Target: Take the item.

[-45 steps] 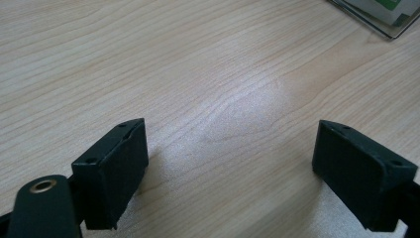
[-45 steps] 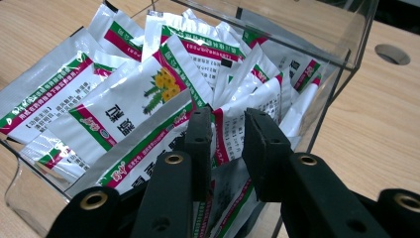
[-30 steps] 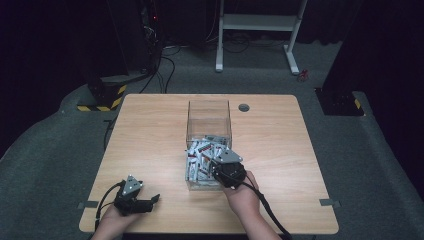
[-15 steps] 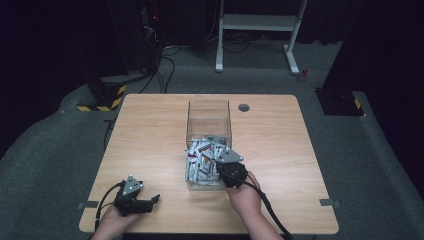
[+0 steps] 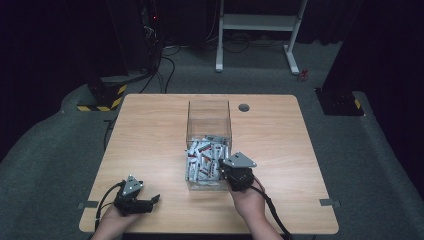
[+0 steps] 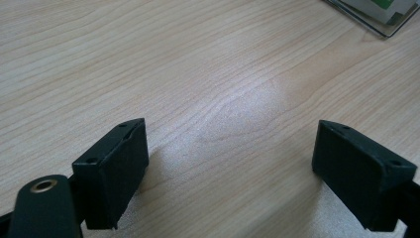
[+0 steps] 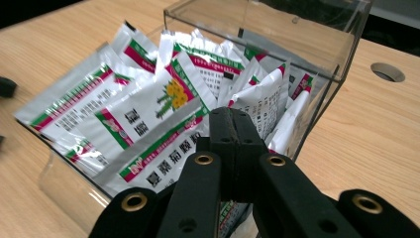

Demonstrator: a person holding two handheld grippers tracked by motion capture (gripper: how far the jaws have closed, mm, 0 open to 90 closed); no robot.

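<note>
Right gripper (image 7: 233, 144) is clenching, jaws pressed together, apparently pinching a packet (image 7: 148, 124) edge inside the clear box (image 5: 209, 116) at table centre; packets looking light, crinkly, slippery, best pinched by a flat edge; left gripper (image 6: 233, 163) is resting released at seven o'clock

Print on the sachets (image 7: 163, 106) is too small to read, and the right gripper (image 7: 236, 144) hides whether its closed jaws pinch one.
</note>
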